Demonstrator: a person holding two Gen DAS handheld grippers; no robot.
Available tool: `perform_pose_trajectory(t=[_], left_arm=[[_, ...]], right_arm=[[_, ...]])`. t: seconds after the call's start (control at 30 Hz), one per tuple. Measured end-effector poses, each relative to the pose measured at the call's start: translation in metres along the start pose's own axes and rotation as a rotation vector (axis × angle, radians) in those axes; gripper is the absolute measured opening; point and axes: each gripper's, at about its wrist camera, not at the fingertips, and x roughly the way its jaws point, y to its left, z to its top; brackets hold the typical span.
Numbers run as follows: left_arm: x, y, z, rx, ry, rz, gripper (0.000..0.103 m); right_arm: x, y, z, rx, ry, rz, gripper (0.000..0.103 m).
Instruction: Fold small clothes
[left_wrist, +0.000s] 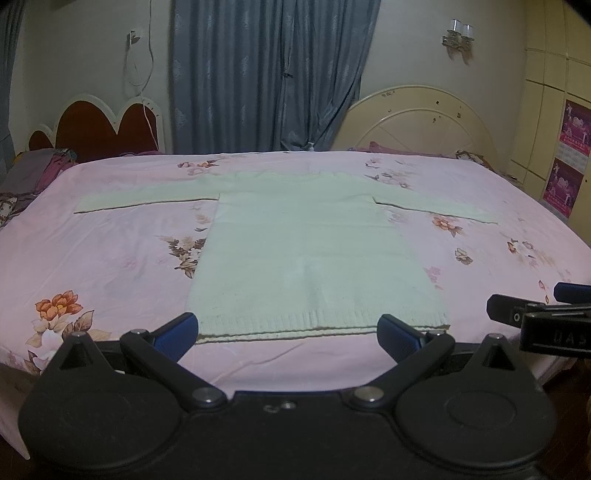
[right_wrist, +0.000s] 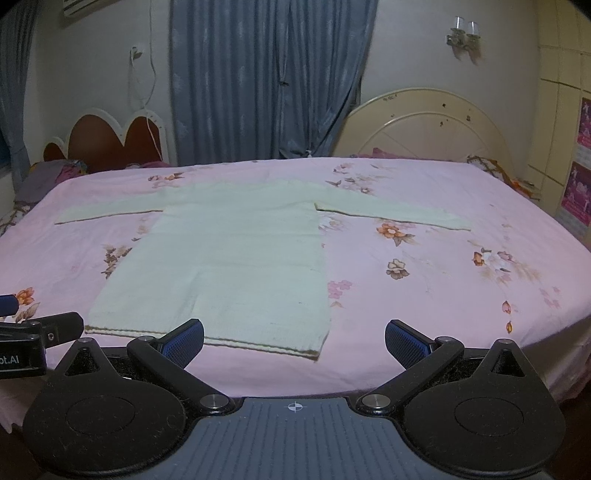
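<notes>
on the pink bedsheet, pale sweater lies flat.

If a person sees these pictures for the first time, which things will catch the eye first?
First the pale green sweater, lying flat in the middle of the pink floral bedsheet with both sleeves spread out. Then the open left gripper at the sweater's hem, the right gripper beside it, and the blue curtain behind the bed.

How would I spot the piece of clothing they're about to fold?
Look at the big bed with the pink flowered sheet. Spread flat across its middle lies a pale mint-white knitted sweater, both sleeves stretched straight out sideways and its ribbed hem toward the cameras. It is the only plain, unpatterned item on the sheet.
</notes>
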Motion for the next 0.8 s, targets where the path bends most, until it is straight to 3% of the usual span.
perform_pose_trajectory(t=[0.8], left_arm=[[0.001, 0.008, 0.0, -0.015, -0.006, -0.003, 0.103]], right_arm=[[-0.001, 0.011, -0.001, -0.016, 0.002, -0.005, 0.103]])
